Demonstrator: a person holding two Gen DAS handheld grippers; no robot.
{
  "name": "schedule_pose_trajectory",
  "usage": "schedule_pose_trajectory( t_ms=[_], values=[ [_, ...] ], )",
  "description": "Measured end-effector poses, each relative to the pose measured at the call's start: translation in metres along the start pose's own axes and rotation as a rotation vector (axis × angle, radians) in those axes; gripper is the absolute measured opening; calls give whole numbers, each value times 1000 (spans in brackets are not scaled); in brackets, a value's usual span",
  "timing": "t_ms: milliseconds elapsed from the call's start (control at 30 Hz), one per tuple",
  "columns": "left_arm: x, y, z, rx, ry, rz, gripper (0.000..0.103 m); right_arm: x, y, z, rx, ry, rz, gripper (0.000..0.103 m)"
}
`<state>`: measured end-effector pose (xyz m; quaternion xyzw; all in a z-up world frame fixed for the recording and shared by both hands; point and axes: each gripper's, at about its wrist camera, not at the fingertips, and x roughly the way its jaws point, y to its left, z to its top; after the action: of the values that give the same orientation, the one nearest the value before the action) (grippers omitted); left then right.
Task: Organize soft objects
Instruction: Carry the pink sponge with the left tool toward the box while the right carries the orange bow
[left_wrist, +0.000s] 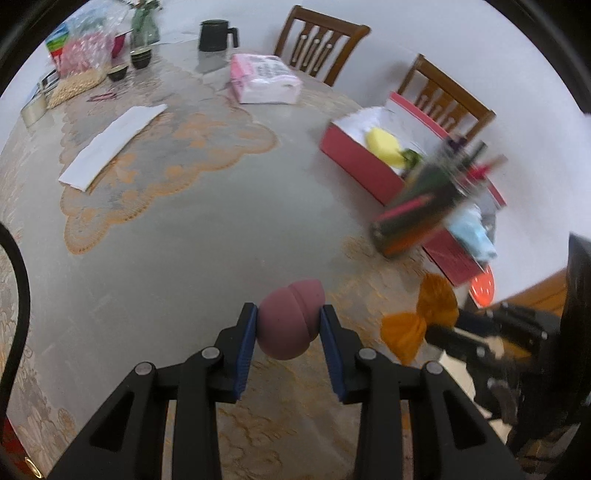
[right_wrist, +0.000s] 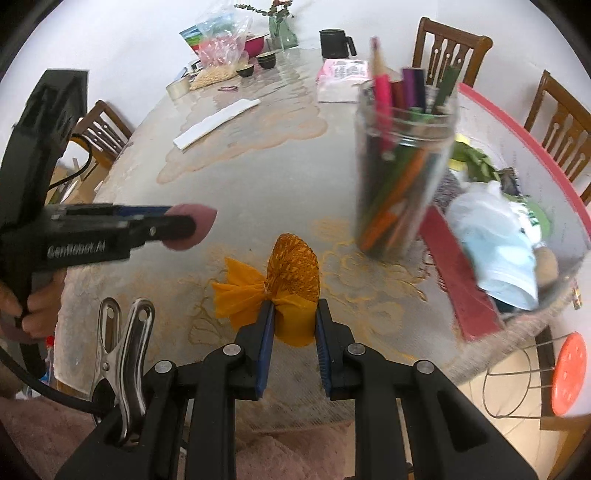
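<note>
My left gripper (left_wrist: 289, 319) is shut on a mauve egg-shaped sponge (left_wrist: 286, 319) and holds it above the table; both also show in the right wrist view, the gripper (right_wrist: 184, 227) with the sponge (right_wrist: 192, 229) sticking out of its tips. My right gripper (right_wrist: 293, 317) is shut on an orange mesh scrubber with a fabric bow (right_wrist: 284, 284), seen from the left wrist view as an orange bundle (left_wrist: 421, 317) at the right gripper's tips (left_wrist: 439, 330). A red box (left_wrist: 354, 155) holds a yellow sponge (left_wrist: 384, 146) and light blue cloth (right_wrist: 495, 240).
A glass jar of pencils and pens (right_wrist: 402, 158) stands beside the red box. Farther back on the table lie a white paper strip (left_wrist: 110, 144), a pink tissue pack (left_wrist: 264, 79), a black mug (left_wrist: 214, 35), small bowls and bags. Wooden chairs (left_wrist: 321, 40) surround the table. A metal clip (right_wrist: 123, 354) sits by my right gripper.
</note>
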<state>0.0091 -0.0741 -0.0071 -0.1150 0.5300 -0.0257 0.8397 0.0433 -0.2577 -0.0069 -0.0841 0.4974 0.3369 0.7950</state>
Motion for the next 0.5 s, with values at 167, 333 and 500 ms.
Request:
schedule_pose_trajectory(
  t_ms=[167,333,500],
  values=[
    [-4,-25,-10,43,7,-21,36,-13,-11,-8,19,1,-18,22],
    [-10,-50,-16,93,-1,-37,36,-28,-25,-11,29,-8,-51,22],
    [-15,-71,-14,131,-19,-46,36,-42,-42,-12,61,-22,-71,22]
  ],
)
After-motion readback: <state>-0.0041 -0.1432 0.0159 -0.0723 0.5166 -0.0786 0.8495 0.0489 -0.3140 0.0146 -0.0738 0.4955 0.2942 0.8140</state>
